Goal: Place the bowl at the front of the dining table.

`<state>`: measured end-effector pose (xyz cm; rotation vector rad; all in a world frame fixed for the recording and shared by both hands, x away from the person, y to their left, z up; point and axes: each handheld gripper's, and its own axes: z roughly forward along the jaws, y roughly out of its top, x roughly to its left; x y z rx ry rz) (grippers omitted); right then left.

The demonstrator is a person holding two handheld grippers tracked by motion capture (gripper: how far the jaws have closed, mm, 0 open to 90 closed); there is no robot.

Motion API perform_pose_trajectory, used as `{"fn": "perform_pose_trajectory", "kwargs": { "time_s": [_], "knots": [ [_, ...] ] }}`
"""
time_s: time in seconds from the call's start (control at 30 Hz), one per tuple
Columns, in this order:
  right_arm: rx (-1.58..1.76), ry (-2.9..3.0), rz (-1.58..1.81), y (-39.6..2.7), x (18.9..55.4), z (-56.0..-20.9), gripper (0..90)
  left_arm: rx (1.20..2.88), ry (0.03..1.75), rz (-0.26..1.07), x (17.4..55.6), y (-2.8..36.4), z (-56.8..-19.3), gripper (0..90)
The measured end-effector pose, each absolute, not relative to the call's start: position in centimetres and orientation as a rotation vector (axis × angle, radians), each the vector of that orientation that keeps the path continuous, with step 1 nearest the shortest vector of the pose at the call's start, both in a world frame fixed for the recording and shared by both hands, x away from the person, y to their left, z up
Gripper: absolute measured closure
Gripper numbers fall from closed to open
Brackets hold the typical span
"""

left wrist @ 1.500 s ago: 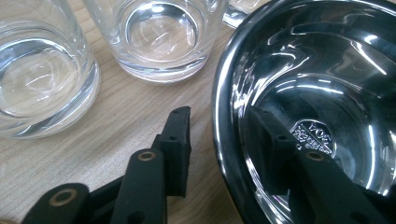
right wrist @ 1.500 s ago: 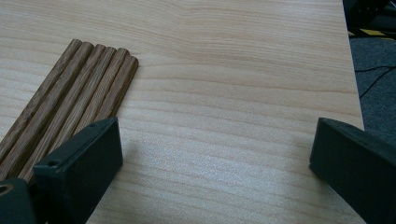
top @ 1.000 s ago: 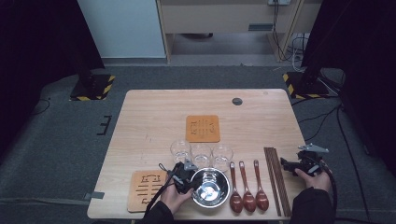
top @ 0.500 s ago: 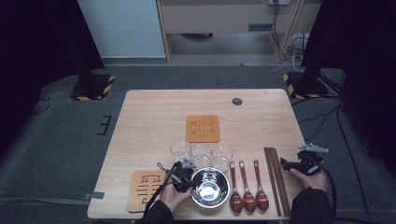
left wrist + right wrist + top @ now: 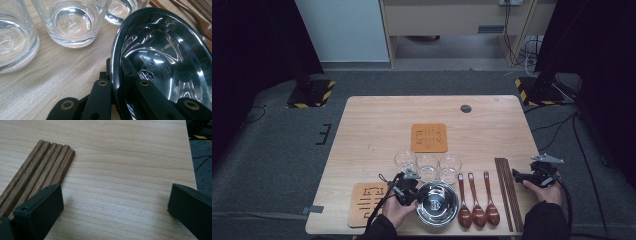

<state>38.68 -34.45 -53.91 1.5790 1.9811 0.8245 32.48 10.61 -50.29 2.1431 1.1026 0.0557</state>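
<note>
A shiny steel bowl [image 5: 437, 204] sits at the table's front edge, and my left gripper [image 5: 408, 187] is at its left side. In the left gripper view, one jaw lies inside the bowl [image 5: 170, 62] and the other outside, with the rim pinched between them. The left gripper [image 5: 116, 65] has just been closing on that rim and is now shut on it. My right gripper [image 5: 518, 176] rests near the table's right edge. Its jaws [image 5: 115, 202] stand wide open over bare wood, just right of the wooden chopsticks [image 5: 37, 170].
Three clear glasses [image 5: 427, 165] stand in a row just behind the bowl. Three dark red spoons [image 5: 477, 205] lie between the bowl and the chopsticks [image 5: 504, 190]. One orange coaster [image 5: 429, 137] lies mid-table, and another [image 5: 368, 202] lies at the front left.
</note>
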Motion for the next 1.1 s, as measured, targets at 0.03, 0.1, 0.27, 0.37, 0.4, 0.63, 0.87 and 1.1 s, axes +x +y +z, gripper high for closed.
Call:
{"fn": "perform_pose_trajectory", "kwargs": {
  "time_s": [0.03, 0.1, 0.27, 0.37, 0.4, 0.63, 0.87, 1.1],
  "knots": [
    [1.578, 1.982, 0.824, -34.5, 38.7, -53.9, 0.3, 2.143, 1.1, 0.056, 32.5, 10.6, -50.3, 86.6],
    [1.577, 1.982, 0.824, -34.5, 38.7, -53.9, 0.2, 2.147, 1.094, 0.062, 32.4, 10.6, -50.2, 86.6],
    [1.579, 1.981, 0.824, -34.5, 38.7, -53.9, 0.3, 2.154, 1.084, 0.071, 32.3, 10.6, -50.0, 86.8],
    [1.578, 1.982, 0.824, -34.5, 38.7, -53.9, 0.3, 2.157, 1.076, 0.072, 32.2, 10.6, -49.9, 86.8],
    [1.578, 1.982, 0.824, -34.5, 38.7, -53.9, 0.3, 2.158, 1.069, 0.072, 32.2, 10.6, -49.9, 86.7],
    [1.579, 1.981, 0.824, -34.5, 38.7, -53.9, 0.3, 2.15, 1.061, 0.073, 32.1, 10.7, -49.6, 86.8],
    [1.578, 1.982, 0.823, -34.5, 38.7, -53.9, 0.3, 2.141, 1.048, 0.078, 31.9, 11.0, -49.0, 86.8],
    [1.58, 1.98, 0.824, -34.4, 38.7, -53.9, 0.3, 2.135, 1.028, 0.083, 31.5, 11.1, -48.4, 86.7]
  ]
}}
